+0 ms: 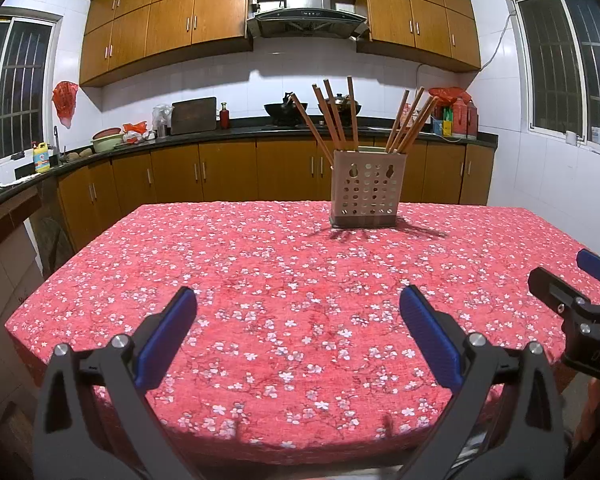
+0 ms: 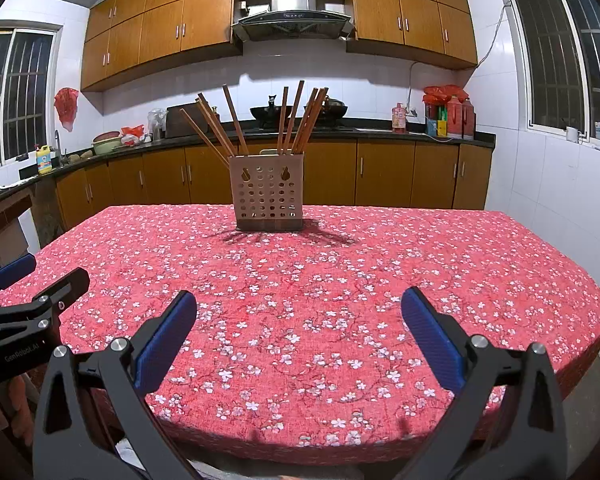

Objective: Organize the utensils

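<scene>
A beige perforated utensil holder stands near the far edge of the table. Several wooden chopsticks stick up from it, fanned into a left bunch and a right bunch. My left gripper hovers open over the near part of the table with nothing between its blue pads. My right gripper is open too and holds nothing. Each gripper shows at the edge of the other's view: the right gripper at the right, the left gripper at the left.
A red floral tablecloth covers the table. Behind it a black counter carries a wok, a cutting board, bottles and bowls. Wooden cabinets line the wall; windows sit on both sides.
</scene>
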The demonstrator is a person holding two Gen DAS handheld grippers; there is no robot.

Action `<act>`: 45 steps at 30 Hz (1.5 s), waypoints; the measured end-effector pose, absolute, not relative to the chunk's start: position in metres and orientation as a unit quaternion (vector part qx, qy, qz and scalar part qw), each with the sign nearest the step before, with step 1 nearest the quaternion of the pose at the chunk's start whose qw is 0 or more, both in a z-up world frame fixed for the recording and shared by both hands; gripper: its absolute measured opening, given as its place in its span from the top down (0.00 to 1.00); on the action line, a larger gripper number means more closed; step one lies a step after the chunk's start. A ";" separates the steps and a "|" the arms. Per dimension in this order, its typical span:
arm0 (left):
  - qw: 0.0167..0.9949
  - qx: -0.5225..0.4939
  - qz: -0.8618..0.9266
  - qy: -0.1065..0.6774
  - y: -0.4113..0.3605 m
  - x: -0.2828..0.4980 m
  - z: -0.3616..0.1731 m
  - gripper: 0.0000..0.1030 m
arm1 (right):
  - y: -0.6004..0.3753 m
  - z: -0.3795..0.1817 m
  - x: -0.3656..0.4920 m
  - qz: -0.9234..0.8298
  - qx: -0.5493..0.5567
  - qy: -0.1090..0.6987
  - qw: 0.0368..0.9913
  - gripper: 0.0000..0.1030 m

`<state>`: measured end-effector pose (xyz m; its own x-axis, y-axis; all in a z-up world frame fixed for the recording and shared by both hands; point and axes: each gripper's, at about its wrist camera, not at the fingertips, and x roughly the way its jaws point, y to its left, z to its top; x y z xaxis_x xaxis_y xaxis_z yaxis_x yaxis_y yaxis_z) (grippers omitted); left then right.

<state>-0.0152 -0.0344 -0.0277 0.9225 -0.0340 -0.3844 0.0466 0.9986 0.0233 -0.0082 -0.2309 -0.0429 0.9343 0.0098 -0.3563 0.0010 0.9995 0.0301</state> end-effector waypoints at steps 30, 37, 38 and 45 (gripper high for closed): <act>0.980 0.015 -0.021 0.199 -0.032 -0.014 -0.030 0.04 | -0.230 -0.043 -0.008 0.002 0.015 0.182 0.983 0.02; 0.980 0.015 -0.021 0.199 -0.032 -0.014 -0.030 0.04 | -0.230 -0.043 -0.008 0.002 0.016 0.182 0.983 0.02; 0.980 0.015 -0.021 0.199 -0.033 -0.014 -0.030 0.04 | -0.230 -0.043 -0.008 0.002 0.016 0.182 0.983 0.02; 0.979 0.016 -0.021 0.200 -0.032 -0.014 -0.031 0.04 | -0.230 -0.043 -0.008 0.002 0.016 0.182 0.983 0.02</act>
